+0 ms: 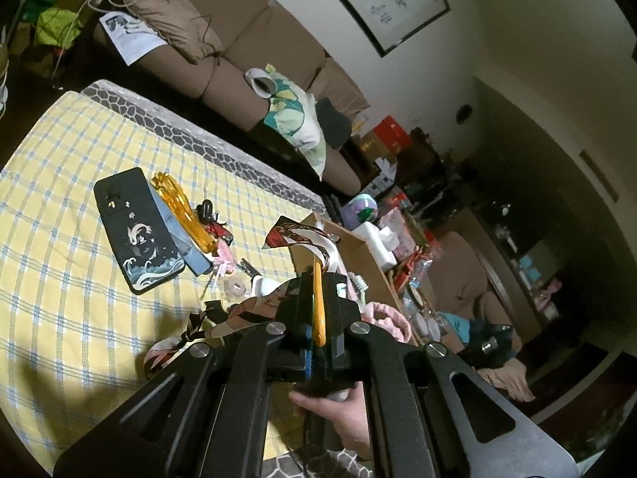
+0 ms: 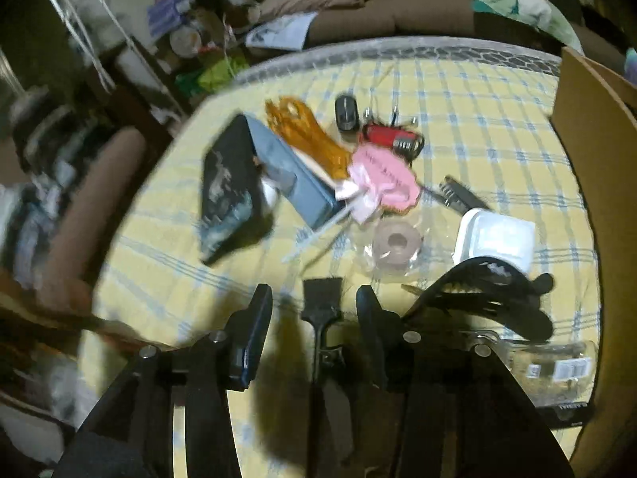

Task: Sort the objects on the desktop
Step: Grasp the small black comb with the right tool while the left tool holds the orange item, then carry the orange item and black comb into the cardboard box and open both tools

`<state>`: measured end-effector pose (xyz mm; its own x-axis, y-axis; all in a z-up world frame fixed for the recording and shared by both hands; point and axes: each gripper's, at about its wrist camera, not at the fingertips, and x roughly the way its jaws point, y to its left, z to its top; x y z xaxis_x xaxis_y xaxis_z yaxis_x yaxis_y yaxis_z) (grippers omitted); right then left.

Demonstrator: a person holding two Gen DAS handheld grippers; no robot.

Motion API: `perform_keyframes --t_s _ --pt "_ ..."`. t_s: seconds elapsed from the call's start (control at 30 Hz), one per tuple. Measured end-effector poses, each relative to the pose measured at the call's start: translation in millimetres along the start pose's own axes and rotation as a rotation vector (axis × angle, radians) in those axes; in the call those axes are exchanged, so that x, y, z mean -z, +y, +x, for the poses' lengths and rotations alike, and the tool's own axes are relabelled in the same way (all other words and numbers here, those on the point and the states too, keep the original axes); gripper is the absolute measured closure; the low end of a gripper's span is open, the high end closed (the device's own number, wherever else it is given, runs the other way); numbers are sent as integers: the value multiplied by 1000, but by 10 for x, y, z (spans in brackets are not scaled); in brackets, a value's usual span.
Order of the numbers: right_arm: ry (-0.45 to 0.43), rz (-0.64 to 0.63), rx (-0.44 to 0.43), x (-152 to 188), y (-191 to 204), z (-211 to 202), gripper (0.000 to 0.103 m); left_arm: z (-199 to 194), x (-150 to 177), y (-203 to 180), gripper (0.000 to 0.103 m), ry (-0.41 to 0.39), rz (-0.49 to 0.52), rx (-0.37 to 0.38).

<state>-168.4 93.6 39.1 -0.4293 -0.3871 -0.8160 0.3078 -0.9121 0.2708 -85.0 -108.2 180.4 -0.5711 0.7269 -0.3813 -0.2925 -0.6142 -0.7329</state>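
Yellow checked tablecloth (image 2: 458,91) carries the clutter to be sorted. Left gripper (image 1: 317,279) is clamped on a thin orange strip-like item (image 1: 318,306) with a patterned ribbon or scarf (image 1: 302,239) trailing from it, lifted above the cloth and pointed toward the cardboard box (image 1: 358,255) at the table's far edge; my guess is the box is the drop place and this load is on its way there. Right gripper (image 2: 314,298) hangs low over the cloth, jaws apart, with a small black brush (image 2: 322,302) lying between them but not gripped, probably the next pick.

On the cloth, in the right wrist view: black phone case (image 2: 227,195) overlapping a blue-grey case (image 2: 294,175), amber hair clip (image 2: 306,135) beside them, pink tag (image 2: 382,175), red padlock (image 2: 390,135), tape roll (image 2: 396,245), white box (image 2: 497,243), black claw clip (image 2: 485,290) near the right fingers. That view is blurred, so fine detail is unsure.
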Motion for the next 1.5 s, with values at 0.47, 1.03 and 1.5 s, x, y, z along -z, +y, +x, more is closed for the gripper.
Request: perform_keyframes --t_s 0.47,1.03,1.5 --pt "-92 -85 33 81 112 -191 80 -149 -37 114 99 -20 -26 18" --pt "-347 60 -32 -143 -578 -2600 80 153 -298 -1687 99 19 164 147" --pt "-347 212 111 113 -2010 -3291 80 1796 42 -2722 99 173 195 202"
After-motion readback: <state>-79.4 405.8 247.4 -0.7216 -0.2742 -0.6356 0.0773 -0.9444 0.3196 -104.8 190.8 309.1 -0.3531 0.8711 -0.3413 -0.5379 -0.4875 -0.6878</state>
